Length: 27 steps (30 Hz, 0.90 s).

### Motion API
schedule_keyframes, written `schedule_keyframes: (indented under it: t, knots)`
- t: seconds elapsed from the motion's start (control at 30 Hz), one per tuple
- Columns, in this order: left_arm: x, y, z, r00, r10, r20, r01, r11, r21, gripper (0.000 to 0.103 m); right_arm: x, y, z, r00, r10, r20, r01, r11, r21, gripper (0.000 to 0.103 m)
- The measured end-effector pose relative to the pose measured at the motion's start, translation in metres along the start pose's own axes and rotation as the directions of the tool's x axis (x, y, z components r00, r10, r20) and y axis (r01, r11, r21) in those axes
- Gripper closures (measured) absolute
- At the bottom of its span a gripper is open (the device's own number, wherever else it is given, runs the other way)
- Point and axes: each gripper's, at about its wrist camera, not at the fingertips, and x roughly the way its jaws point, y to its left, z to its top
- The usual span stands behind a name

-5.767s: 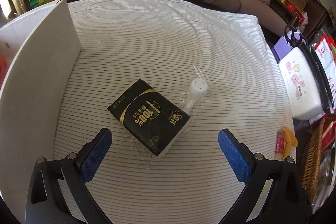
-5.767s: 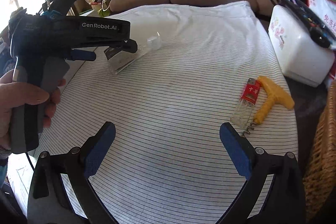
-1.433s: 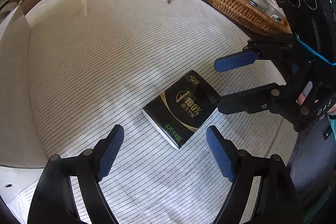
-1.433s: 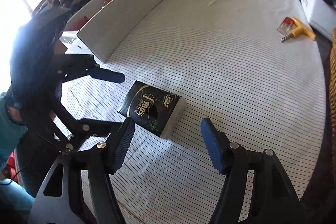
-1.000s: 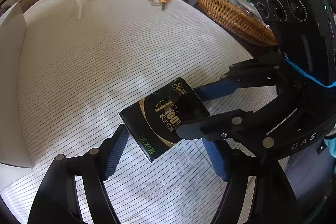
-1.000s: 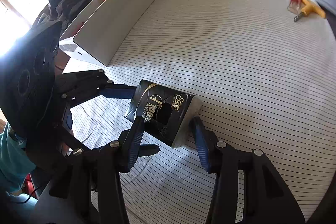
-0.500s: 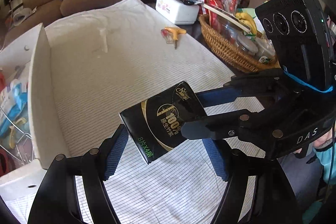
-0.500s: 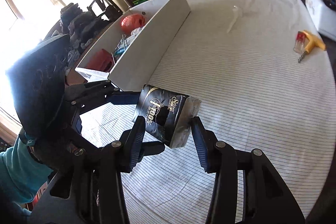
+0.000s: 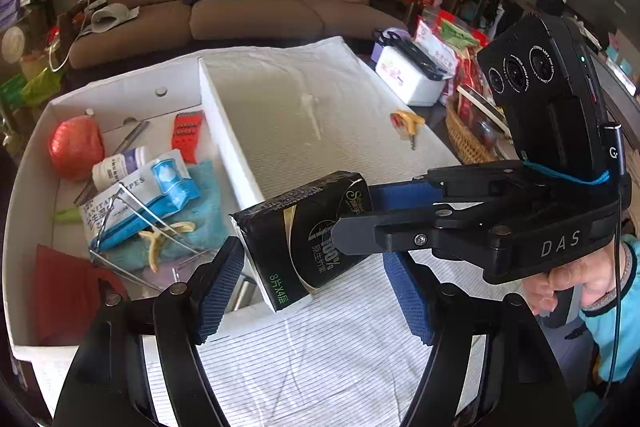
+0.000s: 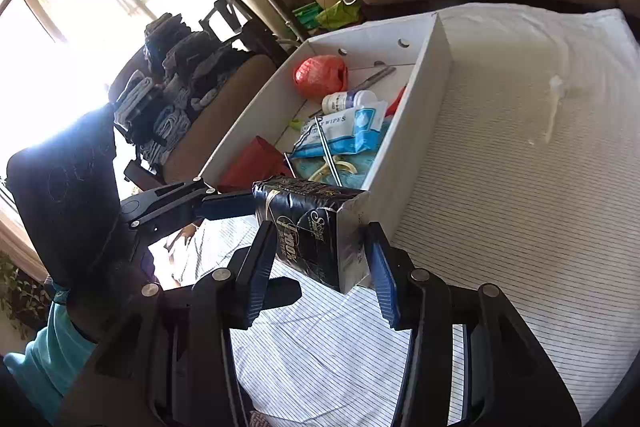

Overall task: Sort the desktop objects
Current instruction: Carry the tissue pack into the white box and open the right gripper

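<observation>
Both grippers clamp the black tissue pack (image 9: pixel 304 239) in the air just beside the white box's (image 9: pixel 224 131) near wall: right gripper (image 10: pixel 320 259) across its faces, left gripper (image 9: pixel 316 283) across its ends. Carrying is underway; next, it probably needs moving left over the wall, then releasing.
</observation>
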Motion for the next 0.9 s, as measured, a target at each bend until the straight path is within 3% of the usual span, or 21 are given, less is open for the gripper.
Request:
schedule_keyframes:
  t: [0.23, 0.47, 0.77, 0.9]
  knots:
    - [0.002, 0.067, -0.014, 1.0, 0.026, -0.016, -0.027, 0.995, -0.092, 0.03, 0.064, 0.026, 0.025, 0.999, 0.016, -0.031, -0.016, 1.0, 0.017, 0.059]
    - [0.024, 0.124, -0.036, 0.996, 0.043, -0.074, -0.054, 0.985, -0.164, 0.03, 0.135, 0.034, 0.025, 0.995, -0.003, -0.096, 0.007, 0.999, 0.038, 0.059]
    - [0.03, 0.141, -0.049, 0.993, 0.073, -0.098, -0.088, 0.983, -0.162, 0.029, 0.177, 0.038, 0.024, 0.988, -0.032, -0.153, 0.04, 0.998, 0.048, 0.059]
    - [0.026, 0.143, -0.047, 0.975, 0.185, -0.127, -0.203, 0.969, -0.142, 0.02, 0.175, 0.035, 0.023, 0.988, -0.043, -0.151, 0.053, 0.996, 0.067, 0.058]
